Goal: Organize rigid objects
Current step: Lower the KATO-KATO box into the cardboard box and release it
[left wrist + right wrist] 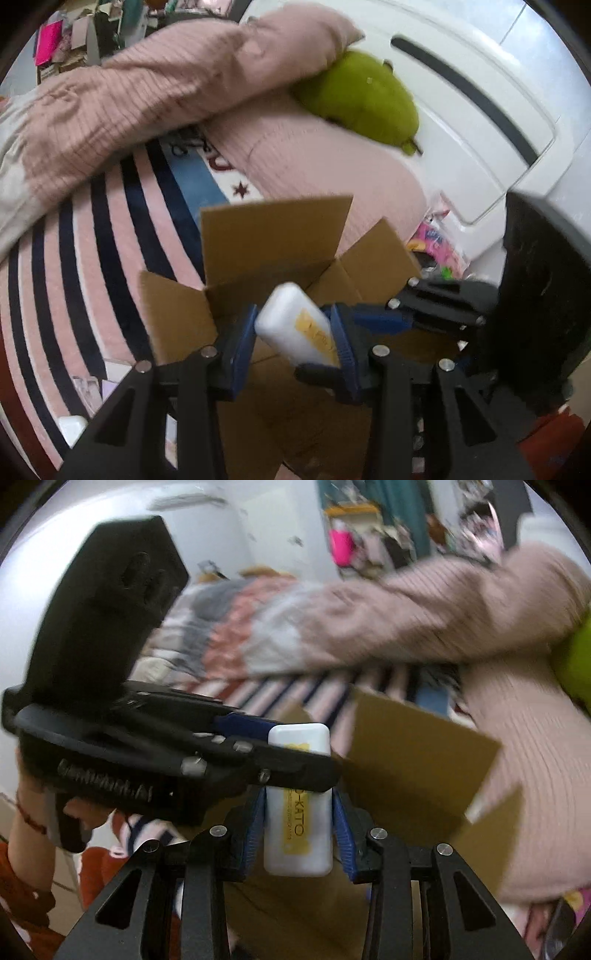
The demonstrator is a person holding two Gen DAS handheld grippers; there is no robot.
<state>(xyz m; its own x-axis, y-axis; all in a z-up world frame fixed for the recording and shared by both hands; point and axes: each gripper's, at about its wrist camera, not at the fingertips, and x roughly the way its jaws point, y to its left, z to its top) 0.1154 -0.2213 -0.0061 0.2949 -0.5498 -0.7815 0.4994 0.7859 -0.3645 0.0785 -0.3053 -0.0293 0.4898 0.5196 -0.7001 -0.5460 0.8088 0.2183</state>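
A white plastic case with a yellow label [295,325] is held over an open cardboard box [258,266] on a striped bed. In the left wrist view my left gripper [293,332] has its blue pads on both sides of the case, and the right gripper's fingers [402,317] reach in from the right. In the right wrist view the case [298,827] stands upright between my right gripper's [298,830] blue pads, and the left gripper [258,753] clamps its upper part from the left. Both grippers are shut on it.
A pink ribbed duvet [147,92] and a green plush toy [362,99] lie behind the box. A white headboard [480,110] stands at the right. A small white object [72,428] lies on the striped sheet at lower left. The box flaps [417,746] stand up.
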